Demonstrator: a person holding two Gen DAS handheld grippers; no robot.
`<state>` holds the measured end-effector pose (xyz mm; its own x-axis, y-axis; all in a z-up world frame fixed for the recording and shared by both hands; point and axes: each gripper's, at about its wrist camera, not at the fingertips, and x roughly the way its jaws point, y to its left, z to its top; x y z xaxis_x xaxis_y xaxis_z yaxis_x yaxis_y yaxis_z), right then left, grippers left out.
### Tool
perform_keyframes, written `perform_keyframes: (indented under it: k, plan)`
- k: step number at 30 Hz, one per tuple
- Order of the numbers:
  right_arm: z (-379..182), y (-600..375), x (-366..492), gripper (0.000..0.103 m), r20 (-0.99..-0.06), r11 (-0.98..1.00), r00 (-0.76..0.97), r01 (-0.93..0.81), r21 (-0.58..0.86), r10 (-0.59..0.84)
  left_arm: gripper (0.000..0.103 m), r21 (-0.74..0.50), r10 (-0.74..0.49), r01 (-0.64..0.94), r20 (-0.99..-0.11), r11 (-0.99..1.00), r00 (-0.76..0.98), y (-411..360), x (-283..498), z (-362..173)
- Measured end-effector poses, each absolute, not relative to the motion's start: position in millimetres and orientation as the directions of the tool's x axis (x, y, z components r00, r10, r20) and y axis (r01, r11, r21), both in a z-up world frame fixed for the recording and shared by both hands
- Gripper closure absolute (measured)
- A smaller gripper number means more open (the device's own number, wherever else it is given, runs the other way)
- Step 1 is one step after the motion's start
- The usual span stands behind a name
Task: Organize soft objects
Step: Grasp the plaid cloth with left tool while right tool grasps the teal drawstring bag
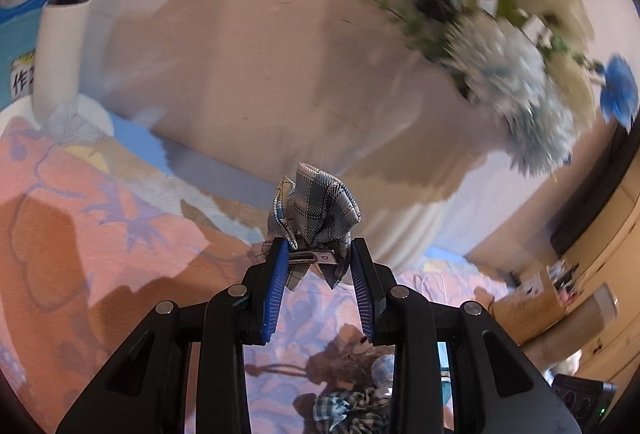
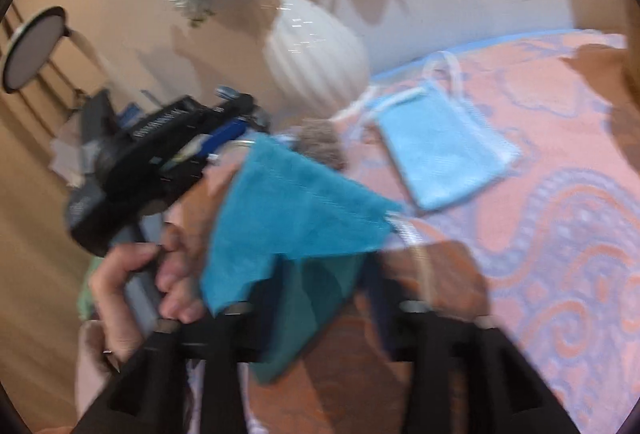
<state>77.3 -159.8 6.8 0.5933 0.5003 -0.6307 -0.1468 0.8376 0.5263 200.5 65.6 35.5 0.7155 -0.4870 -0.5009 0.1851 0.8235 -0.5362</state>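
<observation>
Between my left gripper's [image 1: 318, 254] blue pads sits a plaid fabric hair clip [image 1: 316, 214]. The jaws are pressed nearly together on its metal bar, so the bow fans out above the fingertips and clear of the table. I judge the narrow grip on the bar keeps the soft cloth from being crushed. Below that gripper, on the orange and lilac patterned tablecloth [image 1: 80, 234], a second plaid bow [image 1: 348, 408] lies untouched, probably the next one to sort.

On my right side a teal cloth [image 2: 296, 210] drapes over the right gripper [image 2: 320, 298] and hides the fingertips. Blur makes it worse, and I cannot tell whether the pads press on the cloth or merely carry it. The cloth hangs off the table, one corner pointing toward the far side.

Just left of it a hand [image 2: 132, 286] holds the other gripper's handle, close by, so the two tools work almost side by side.

Farther along the table a light blue drawstring pouch [image 2: 444, 150] lies flat with its white cords loose, a likely home for small soft things. A fuzzy grey-brown item [image 2: 322, 144] rests near it, too blurred to name. Beyond stands a ribbed white vase [image 2: 316, 54] of flowers against the wall, out of the working area.
</observation>
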Motion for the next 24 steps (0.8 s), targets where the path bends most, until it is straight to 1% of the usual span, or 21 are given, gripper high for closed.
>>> perform_keyframes:
  k: [1,3,4,5,6,8,10,11,12,14,15,16,17,18,19,20,22,24]
  plan:
    - [8.5,-154.2,78.3,0.035,-0.640,0.853,0.601,-0.145,0.501,0.478,0.074,-0.538,-0.482,0.177,-0.502,0.824,0.718,67.2,200.9,35.4]
    - [14.5,-139.7,78.4,0.034,-0.691,0.915,0.617,-0.130,0.382,0.376,0.074,-0.523,-0.461,0.163,-0.511,0.837,0.725,68.4,200.5,37.2]
    - [16.5,-132.7,77.6,0.025,-0.710,0.937,0.623,-0.123,0.327,0.329,0.074,-0.516,-0.454,0.160,-0.513,0.841,0.729,68.8,200.2,38.8]
    - [18.4,-126.3,76.9,0.019,-0.720,0.949,0.625,-0.127,0.287,0.301,0.074,-0.515,-0.450,0.158,-0.512,0.842,0.731,69.8,200.0,40.2]
    - [19.5,-121.2,77.3,0.010,-0.721,0.947,0.619,-0.149,0.283,0.313,0.074,-0.513,-0.445,0.154,-0.512,0.844,0.735,71.2,199.6,42.4]
    - [19.8,-116.4,83.5,0.007,-0.722,0.938,0.604,-0.153,0.311,0.337,0.074,-0.507,-0.434,0.147,-0.511,0.849,0.742,74.0,198.3,46.1]
    - [20.3,-115.3,94.9,0.001,-0.725,0.927,0.592,-0.116,0.356,0.353,0.074,-0.503,-0.424,0.141,-0.508,0.852,0.750,77.6,197.0,49.2]
    - [19.7,-118.5,101.7,0.000,-0.715,0.909,0.590,-0.085,0.408,0.376,0.074,-0.504,-0.420,0.138,-0.505,0.853,0.754,79.5,196.3,50.6]
    - [18.5,-120.2,105.5,0.000,-0.715,0.902,0.591,-0.049,0.430,0.373,0.074,-0.504,-0.419,0.136,-0.504,0.853,0.755,83.4,196.2,52.0]
    - [13.6,-122.6,114.3,0.000,-0.734,0.898,0.584,0.018,0.439,0.347,0.074,-0.510,-0.417,0.131,-0.501,0.850,0.758,89.7,195.7,53.4]
    - [12.8,-119.3,116.3,0.000,-0.733,0.905,0.592,0.016,0.425,0.334,0.074,-0.513,-0.418,0.129,-0.500,0.848,0.759,92.9,195.7,53.6]
    - [12.5,-116.9,116.2,0.000,-0.729,0.914,0.604,0.002,0.406,0.322,0.074,-0.516,-0.418,0.127,-0.500,0.847,0.759,94.1,195.8,53.5]
    - [11.5,-112.1,113.2,0.004,-0.735,0.933,0.612,-0.010,0.360,0.291,0.074,-0.520,-0.418,0.123,-0.500,0.845,0.758,95.1,196.0,53.3]
    - [12.2,-108.0,107.6,0.022,-0.742,0.953,0.625,-0.011,0.304,0.244,0.074,-0.522,-0.420,0.123,-0.500,0.844,0.758,95.5,196.0,53.3]
    - [12.6,-105.7,101.6,0.035,-0.744,0.965,0.634,-0.014,0.262,0.211,0.074,-0.524,-0.422,0.124,-0.500,0.843,0.757,95.5,195.7,53.3]
    - [12.3,-106.2,95.1,0.038,-0.739,0.965,0.637,-0.027,0.261,0.217,0.074,-0.525,-0.422,0.123,-0.499,0.842,0.757,96.0,195.8,53.5]
    - [11.9,-117.8,83.0,0.042,-0.722,0.942,0.633,-0.038,0.332,0.280,0.074,-0.523,-0.420,0.123,-0.500,0.843,0.758,96.7,196.1,53.7]
    - [10.4,-130.9,72.3,0.042,-0.705,0.917,0.626,-0.041,0.397,0.333,0.074,-0.518,-0.416,0.122,-0.501,0.847,0.759,96.5,195.5,52.5]
